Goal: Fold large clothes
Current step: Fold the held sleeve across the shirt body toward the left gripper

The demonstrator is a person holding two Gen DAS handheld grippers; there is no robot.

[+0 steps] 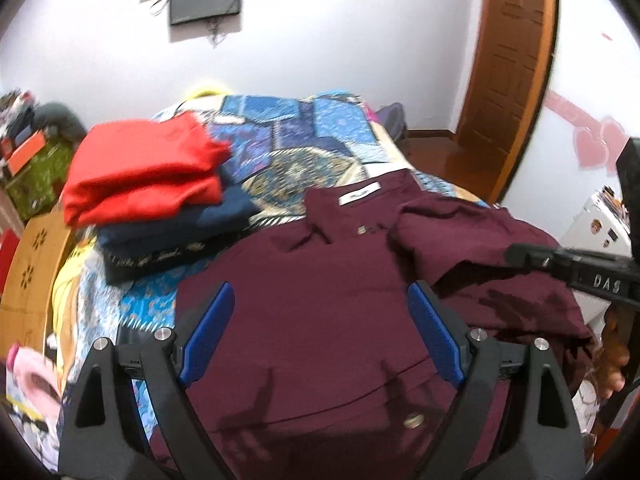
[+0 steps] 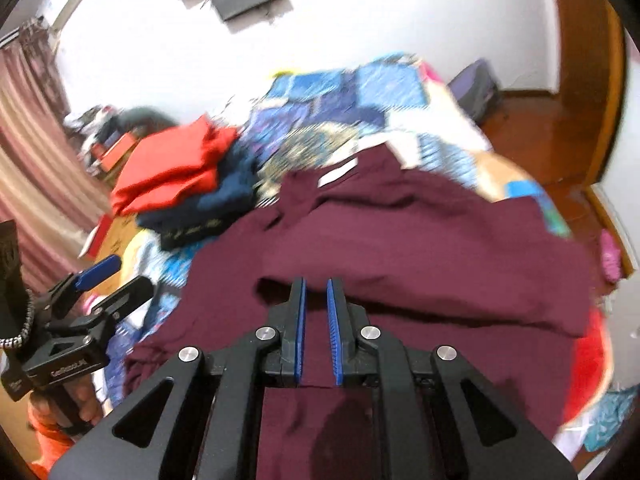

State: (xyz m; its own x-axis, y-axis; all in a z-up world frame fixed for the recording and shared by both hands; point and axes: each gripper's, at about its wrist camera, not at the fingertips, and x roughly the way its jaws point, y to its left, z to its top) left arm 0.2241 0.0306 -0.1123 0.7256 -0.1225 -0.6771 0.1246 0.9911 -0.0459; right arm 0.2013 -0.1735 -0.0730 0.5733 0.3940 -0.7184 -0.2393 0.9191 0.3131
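Note:
A maroon shirt lies spread on the patterned bedspread, its white neck label at the far end. My left gripper hovers over the shirt's middle with its jaws wide open and nothing between the blue pads. It also shows at the left of the right wrist view as the left gripper. My right gripper is shut on the edge of a flap of the maroon shirt that is doubled over the body. The right gripper reaches in from the right.
A folded red garment sits on folded navy clothes at the bed's far left. A wooden door stands at the back right. A cardboard box lies left of the bed. A hand holds the left tool.

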